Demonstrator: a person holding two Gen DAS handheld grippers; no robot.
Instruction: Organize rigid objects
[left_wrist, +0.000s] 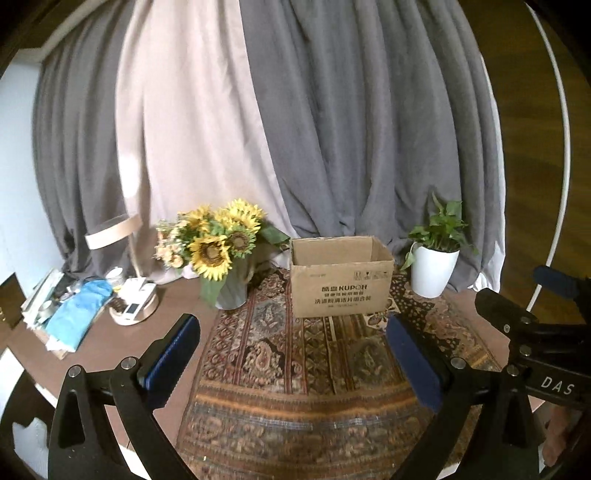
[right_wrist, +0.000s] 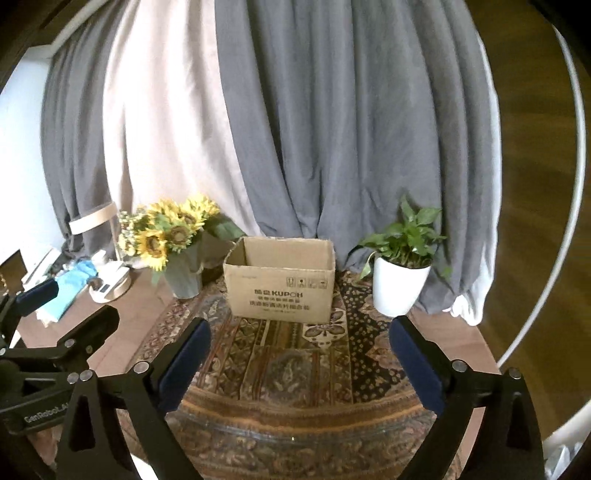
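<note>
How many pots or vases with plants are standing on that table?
2. A grey vase of sunflowers stands left of the cardboard box; a white pot with a green plant stands right of it. The box may hide others.

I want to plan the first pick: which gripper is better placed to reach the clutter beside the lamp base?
Probably the left gripper: the clutter lies on its side. The right gripper faces the cardboard box. Both are open and empty.
</note>
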